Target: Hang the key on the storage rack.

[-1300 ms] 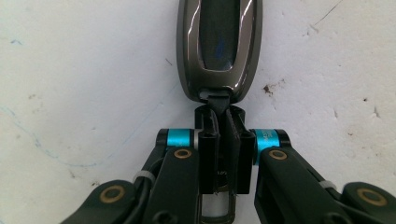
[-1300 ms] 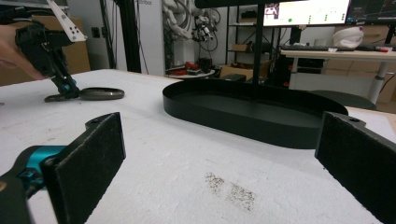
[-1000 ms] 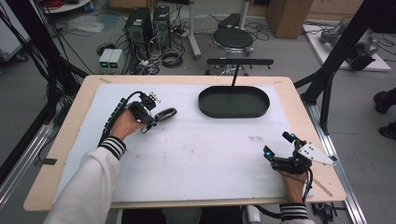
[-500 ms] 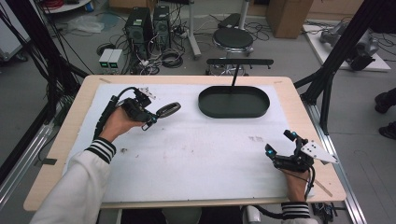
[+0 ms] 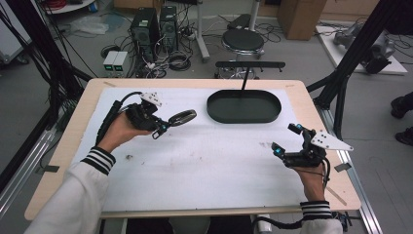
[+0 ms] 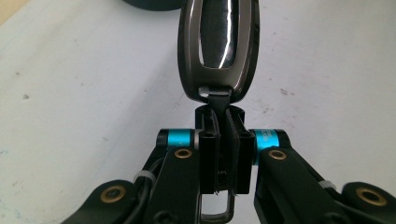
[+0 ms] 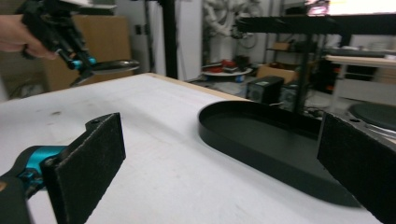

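My left gripper is shut on the short tab at one end of a glossy dark oval fob, which it holds off the white mat, left of the black oval tray. The left gripper view has the closed jaws pinching the tab, the fob sticking out ahead and the tray's edge at the top. My right gripper hovers open and empty at the table's right side. From the right gripper view the tray lies just ahead, and the left gripper holds the fob far left.
A white mat covers most of the wooden table. A black T-shaped stand rises behind the tray. Computers, cables and a stool sit on the floor beyond the far edge. Black frame posts flank the table's right side.
The left hand has risen and carried the fob a little to the right, toward the tray. The right hand has lifted its open gripper up from the mat.
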Demonstrator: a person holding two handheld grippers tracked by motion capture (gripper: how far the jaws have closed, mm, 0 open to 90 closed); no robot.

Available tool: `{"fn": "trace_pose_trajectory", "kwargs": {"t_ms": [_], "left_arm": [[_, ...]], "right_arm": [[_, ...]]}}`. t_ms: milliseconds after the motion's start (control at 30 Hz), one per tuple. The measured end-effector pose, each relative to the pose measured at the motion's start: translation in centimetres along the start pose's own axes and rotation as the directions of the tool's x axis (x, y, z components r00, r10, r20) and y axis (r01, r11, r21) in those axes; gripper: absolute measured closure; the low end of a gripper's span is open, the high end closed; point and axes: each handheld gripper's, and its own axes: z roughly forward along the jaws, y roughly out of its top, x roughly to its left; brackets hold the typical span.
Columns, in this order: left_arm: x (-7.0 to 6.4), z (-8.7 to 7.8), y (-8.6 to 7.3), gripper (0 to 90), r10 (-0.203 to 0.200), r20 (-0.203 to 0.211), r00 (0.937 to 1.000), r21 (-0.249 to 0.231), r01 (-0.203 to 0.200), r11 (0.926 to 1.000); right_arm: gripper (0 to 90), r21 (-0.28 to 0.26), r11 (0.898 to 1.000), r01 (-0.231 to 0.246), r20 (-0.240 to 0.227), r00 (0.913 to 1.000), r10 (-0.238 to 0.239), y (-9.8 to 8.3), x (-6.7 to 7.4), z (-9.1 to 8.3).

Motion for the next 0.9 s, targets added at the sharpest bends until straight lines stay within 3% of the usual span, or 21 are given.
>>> {"fn": "trace_pose_trajectory", "kwargs": {"t_ms": [67,100,133,200,467,533,567,733,767,833,867,900], "left_arm": [[-0.3,-0.1,0.1,84.7,0.01,0.011,0.9999,-0.008,-0.01,0.9999],[-0.4,-0.2,0.1,84.7,0.012,0.016,0.9998,-0.013,-0.012,0.9998],[-0.6,-0.2,0.1,84.7,0.018,0.017,0.9997,-0.015,-0.018,0.9997],[-1.0,-0.4,0.2,84.7,0.034,0.025,0.9991,-0.021,-0.034,0.9992],[-1.9,-0.8,0.4,84.7,0.078,0.069,0.9945,-0.047,-0.075,0.9961],[-2.2,-0.8,0.5,84.7,0.088,0.077,0.9932,-0.05,-0.084,0.9952],[-2.2,-0.8,0.5,84.7,0.092,0.081,0.9925,-0.051,-0.088,0.9948],[-2.7,-0.7,0.7,84.7,0.112,0.098,0.9889,-0.051,-0.107,0.9929],[-2.8,-0.7,0.7,84.7,0.113,0.102,0.9884,-0.053,-0.108,0.9928],[-3.0,-0.6,0.8,84.7,0.121,0.107,0.9869,-0.053,-0.116,0.9918],[-3.1,-0.6,0.9,84.7,0.126,0.11,0.9858,-0.052,-0.121,0.9913],[-3.2,-0.6,0.9,84.7,0.126,0.11,0.9859,-0.053,-0.121,0.9912]], "right_arm": [[0.5,0.009,1.0,0.012,-0.018,0.9998,-0.012,0.5,0.1,0.3],[0.5,0.03,0.999,0.029,-0.057,0.998,-0.027,1.5,0.3,1.0],[0.5,0.03,0.999,0.029,-0.057,0.998,-0.027,1.5,0.3,1.0],[0.5,0.056,0.997,0.05,-0.11,0.993,-0.044,2.7,0.6,2.0],[0.6,0.092,0.991,0.098,-0.171,0.9819,-0.081,4.7,1.2,4.0],[0.6,0.105,0.988,0.114,-0.216,0.9723,-0.089,5.6,1.5,5.0],[0.6,0.105,0.988,0.114,-0.216,0.9723,-0.089,5.6,1.5,5.0],[0.6,0.132,0.979,0.154,-0.289,0.9509,-0.111,7.5,2.0,7.1],[0.6,0.132,0.979,0.154,-0.289,0.9509,-0.111,7.5,2.0,7.1],[0.6,0.149,0.971,0.188,-0.318,0.9387,-0.133,8.4,2.3,8.1],[0.6,0.149,0.971,0.188,-0.318,0.9387,-0.133,8.4,2.3,8.1],[0.6,0.162,0.965,0.206,-0.346,0.9276,-0.14,8.9,2.6,8.9]]}}
